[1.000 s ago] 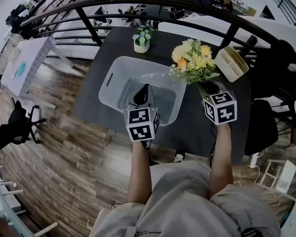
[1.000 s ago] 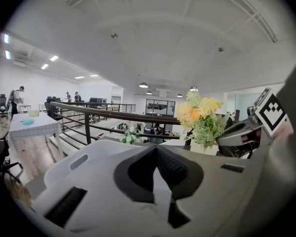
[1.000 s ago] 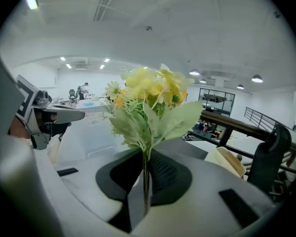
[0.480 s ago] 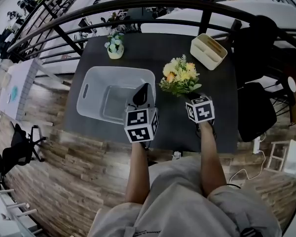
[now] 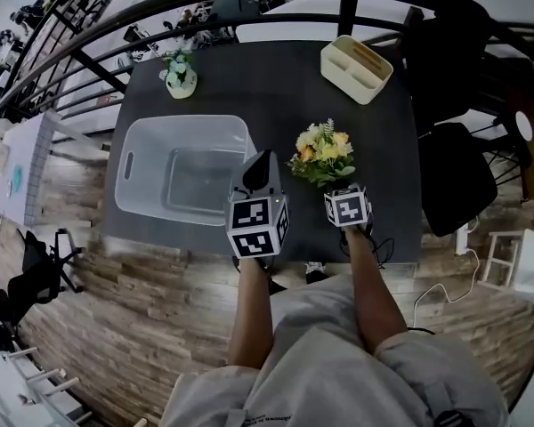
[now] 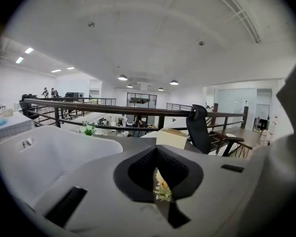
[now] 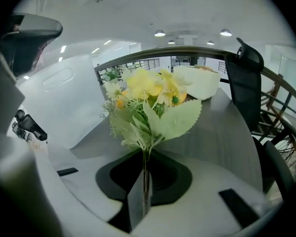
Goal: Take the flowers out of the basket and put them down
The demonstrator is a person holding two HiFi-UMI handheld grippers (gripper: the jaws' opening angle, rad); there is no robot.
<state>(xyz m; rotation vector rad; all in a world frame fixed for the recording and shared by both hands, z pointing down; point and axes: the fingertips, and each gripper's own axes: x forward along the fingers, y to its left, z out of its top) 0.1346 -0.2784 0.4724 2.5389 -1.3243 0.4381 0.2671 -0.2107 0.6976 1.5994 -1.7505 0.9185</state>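
One bunch of flowers (image 5: 320,153) is clamped by its stems in the right gripper (image 7: 145,182) near the basket (image 5: 183,123), the left gripper (image 6: 155,177) being closed on nothing.

Both forearms (image 5: 249,314) reach toward 12 o'clock. The left gripper (image 5: 261,163) is closed and empty. At its 3 o'clock, the right gripper (image 5: 336,188) clamps the flowers (image 5: 320,149).

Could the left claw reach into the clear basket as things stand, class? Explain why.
Probably yes: the left claw, shut and empty, hovers beside the basket, at its right rim, and nothing covers its open top.
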